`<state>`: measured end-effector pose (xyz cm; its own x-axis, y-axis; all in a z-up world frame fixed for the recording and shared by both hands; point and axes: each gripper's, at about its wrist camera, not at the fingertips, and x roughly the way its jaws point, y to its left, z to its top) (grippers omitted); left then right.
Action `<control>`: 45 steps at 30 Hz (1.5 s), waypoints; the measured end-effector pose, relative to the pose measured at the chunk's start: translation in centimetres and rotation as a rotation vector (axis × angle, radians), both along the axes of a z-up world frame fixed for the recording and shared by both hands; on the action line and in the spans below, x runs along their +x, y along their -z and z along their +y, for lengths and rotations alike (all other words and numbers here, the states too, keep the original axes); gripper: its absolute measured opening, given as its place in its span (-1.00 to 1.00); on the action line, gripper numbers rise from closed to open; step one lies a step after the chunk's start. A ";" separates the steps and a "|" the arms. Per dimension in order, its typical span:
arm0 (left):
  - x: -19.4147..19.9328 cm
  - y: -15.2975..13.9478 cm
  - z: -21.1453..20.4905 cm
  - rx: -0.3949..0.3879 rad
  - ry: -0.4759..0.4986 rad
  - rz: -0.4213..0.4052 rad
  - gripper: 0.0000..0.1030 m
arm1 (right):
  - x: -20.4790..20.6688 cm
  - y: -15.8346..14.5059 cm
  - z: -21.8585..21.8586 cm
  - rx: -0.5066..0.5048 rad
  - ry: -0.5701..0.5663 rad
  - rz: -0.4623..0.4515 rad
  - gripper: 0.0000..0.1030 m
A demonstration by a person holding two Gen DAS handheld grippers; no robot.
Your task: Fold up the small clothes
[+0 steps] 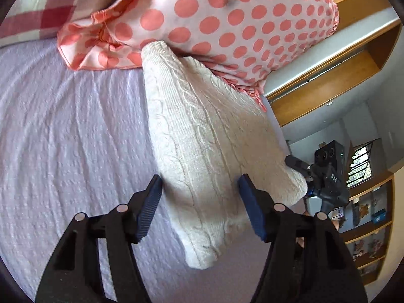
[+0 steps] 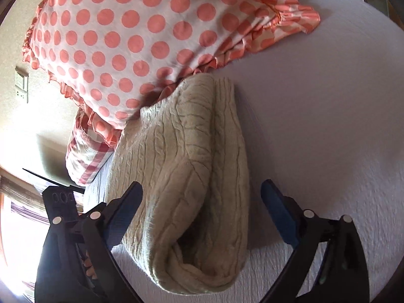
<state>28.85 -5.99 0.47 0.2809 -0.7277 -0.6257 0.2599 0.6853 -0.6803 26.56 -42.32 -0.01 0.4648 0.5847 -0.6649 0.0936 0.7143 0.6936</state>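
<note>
A cream cable-knit sweater (image 1: 202, 136) lies folded into a long bundle on the lilac bedspread (image 1: 70, 126). Its far end touches a polka-dot pillow. My left gripper (image 1: 199, 184) is open, its jaws straddling the sweater's near part without gripping it. In the right wrist view the same sweater (image 2: 192, 166) shows a rolled, folded edge nearest the camera. My right gripper (image 2: 202, 192) is open, its jaws either side of that folded end. The right gripper also shows in the left wrist view (image 1: 325, 176), just past the sweater's right edge.
A white pillow with coral dots and a ruffled edge (image 1: 227, 20) (image 2: 131, 32) lies at the head of the bed. A red checked pillow (image 1: 43, 10) (image 2: 85, 156) lies behind it. Wooden wardrobe doors (image 1: 328, 83) and shelves (image 1: 366, 227) stand beyond the bed's edge.
</note>
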 end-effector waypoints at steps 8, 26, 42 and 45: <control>1.9 1.0 -0.4 -0.060 -0.020 0.023 -0.16 | -0.5 1.8 1.5 0.172 0.007 -0.061 -0.24; -7.9 -6.8 14.4 0.142 -0.136 -0.341 -0.16 | -3.5 -7.9 15.7 -0.158 -0.201 -0.365 0.21; -13.2 -4.0 8.7 0.365 0.000 -0.401 0.58 | -9.6 -7.5 17.4 -0.255 -0.193 -0.429 0.97; -16.0 -3.2 10.1 0.511 -0.100 -0.402 0.88 | -13.2 -7.4 18.1 -0.405 -0.168 -0.430 0.97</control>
<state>12.82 4.14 3.67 0.6158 -0.3249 -0.7178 0.3445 0.9303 -0.1255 13.32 -24.23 7.40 0.6640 0.4131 -0.6233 -0.2712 0.9098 0.3142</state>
